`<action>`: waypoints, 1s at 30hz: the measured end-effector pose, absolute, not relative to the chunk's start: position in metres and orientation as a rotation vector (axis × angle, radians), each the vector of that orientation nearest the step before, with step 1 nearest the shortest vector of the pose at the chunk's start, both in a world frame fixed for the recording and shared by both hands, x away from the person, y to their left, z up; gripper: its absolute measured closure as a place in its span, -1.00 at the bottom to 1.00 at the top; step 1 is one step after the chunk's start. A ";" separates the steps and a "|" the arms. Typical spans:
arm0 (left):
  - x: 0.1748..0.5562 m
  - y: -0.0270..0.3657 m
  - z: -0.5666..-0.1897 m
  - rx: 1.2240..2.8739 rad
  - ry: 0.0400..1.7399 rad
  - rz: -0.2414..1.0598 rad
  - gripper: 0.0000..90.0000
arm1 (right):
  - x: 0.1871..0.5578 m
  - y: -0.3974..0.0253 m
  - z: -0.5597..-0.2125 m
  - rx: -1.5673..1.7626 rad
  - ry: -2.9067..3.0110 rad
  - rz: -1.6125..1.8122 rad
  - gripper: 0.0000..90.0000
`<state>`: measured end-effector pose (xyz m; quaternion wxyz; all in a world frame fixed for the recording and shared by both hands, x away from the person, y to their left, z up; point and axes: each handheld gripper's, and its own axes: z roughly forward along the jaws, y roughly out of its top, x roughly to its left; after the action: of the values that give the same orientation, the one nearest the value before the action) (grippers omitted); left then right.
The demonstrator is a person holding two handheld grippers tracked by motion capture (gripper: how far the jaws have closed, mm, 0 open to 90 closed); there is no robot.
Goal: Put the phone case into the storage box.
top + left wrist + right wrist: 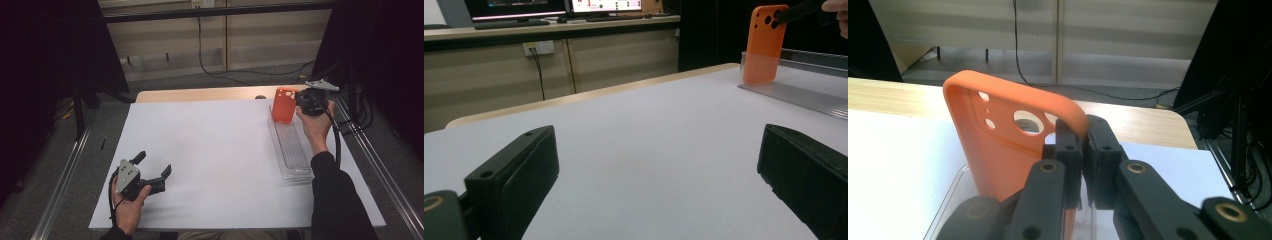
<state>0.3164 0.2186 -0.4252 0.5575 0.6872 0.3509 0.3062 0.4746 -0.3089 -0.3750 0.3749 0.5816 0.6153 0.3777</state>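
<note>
No text, label, brand, number or sign can be read anywhere. The orange silicone phone case (998, 135) carries only round cut-outs and no lettering. The clear plastic tray (292, 150) and the white table sheet (215, 150) are plain and unmarked. In the left gripper view, the lit computer screens (559, 6) at the far desk show bright patches too small and blurred to make out. The white wall socket plate (539, 48) bears no legible marking.

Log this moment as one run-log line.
right gripper: shut on orange phone case, upright at far end of clear tray | left gripper: open, idle near table's front edge
</note>
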 end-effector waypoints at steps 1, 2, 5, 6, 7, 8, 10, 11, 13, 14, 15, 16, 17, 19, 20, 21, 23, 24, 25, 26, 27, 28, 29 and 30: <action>0.317 0.219 -0.425 1.625 0.826 0.722 -0.93 | 0.475 -0.309 -0.375 1.493 1.579 0.973 0.90; 0.317 0.219 -0.425 1.625 0.827 0.721 -0.93 | 0.476 -0.310 -0.375 1.494 1.581 0.970 0.90; 0.317 0.219 -0.425 1.627 0.825 0.722 -0.93 | 0.478 -0.314 -0.375 1.501 1.592 0.994 0.89; 0.317 0.219 -0.425 1.627 0.826 0.721 -0.93 | 0.478 -0.315 -0.375 1.498 1.598 0.995 0.89; 0.317 0.218 -0.426 1.628 0.828 0.719 -0.93 | 0.479 -0.316 -0.374 1.501 1.605 1.000 0.89; 0.317 0.218 -0.426 1.631 0.827 0.717 -0.93 | 0.480 -0.316 -0.373 1.500 1.611 0.999 0.89; 0.317 0.218 -0.426 1.628 0.826 0.718 -0.93 | 0.482 -0.315 -0.373 1.497 1.621 0.988 0.89; 0.317 0.218 -0.425 1.629 0.823 0.721 -0.93 | 0.483 -0.315 -0.372 1.497 1.625 0.996 0.89; 0.317 0.219 -0.425 1.629 0.825 0.720 -0.93 | 0.485 -0.315 -0.372 1.493 1.630 1.002 0.89; 0.317 0.219 -0.426 1.629 0.828 0.716 -0.93 | 0.486 -0.315 -0.372 1.491 1.633 1.004 0.89; 0.317 0.219 -0.426 1.628 0.829 0.714 -0.93 | 0.487 -0.315 -0.372 1.490 1.634 1.008 0.89; 0.317 0.219 -0.426 1.633 0.826 0.716 -0.93 | 0.488 -0.314 -0.372 1.489 1.635 1.010 0.88; 0.317 0.219 -0.426 1.630 0.825 0.716 -0.93 | 0.488 -0.314 -0.372 1.480 1.640 1.012 0.88; 0.317 0.218 -0.426 1.630 0.822 0.716 -0.93 | 0.490 -0.314 -0.372 1.478 1.641 1.012 0.88; 0.317 0.218 -0.426 1.630 0.821 0.713 -0.93 | 0.490 -0.314 -0.372 1.477 1.642 1.014 0.88; 0.317 0.218 -0.426 1.631 0.821 0.714 -0.93 | 0.491 -0.315 -0.372 1.480 1.644 1.020 0.88; 0.317 0.218 -0.426 1.632 0.822 0.716 -0.93 | 0.492 -0.317 -0.372 1.481 1.648 1.019 0.87; 0.318 0.219 -0.425 1.643 0.811 0.718 -0.93 | 0.493 -0.317 -0.372 1.482 1.650 1.021 0.87; 0.318 0.219 -0.426 1.641 0.815 0.716 -0.93 | 0.494 -0.316 -0.372 1.485 1.652 1.023 0.86; 0.318 0.219 -0.426 1.642 0.814 0.717 -0.93 | 0.494 -0.316 -0.372 1.483 1.650 1.023 0.86; 0.318 0.219 -0.426 1.642 0.813 0.719 -0.93 | 0.495 -0.316 -0.372 1.486 1.648 1.022 0.86; 0.318 0.219 -0.425 1.640 0.812 0.721 -0.93 | 0.495 -0.316 -0.372 1.483 1.649 1.016 0.86; 0.318 0.219 -0.425 1.640 0.812 0.724 -0.93 | 0.495 -0.316 -0.372 1.484 1.649 1.017 0.86; 0.317 0.219 -0.425 1.631 0.824 0.726 -0.93 | 0.495 -0.316 -0.372 1.487 1.650 1.022 0.86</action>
<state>0.3171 0.2188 -0.4254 0.5545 0.6902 0.3488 0.3073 0.4949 -0.3164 -0.3723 0.3416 0.5716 0.6342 0.3930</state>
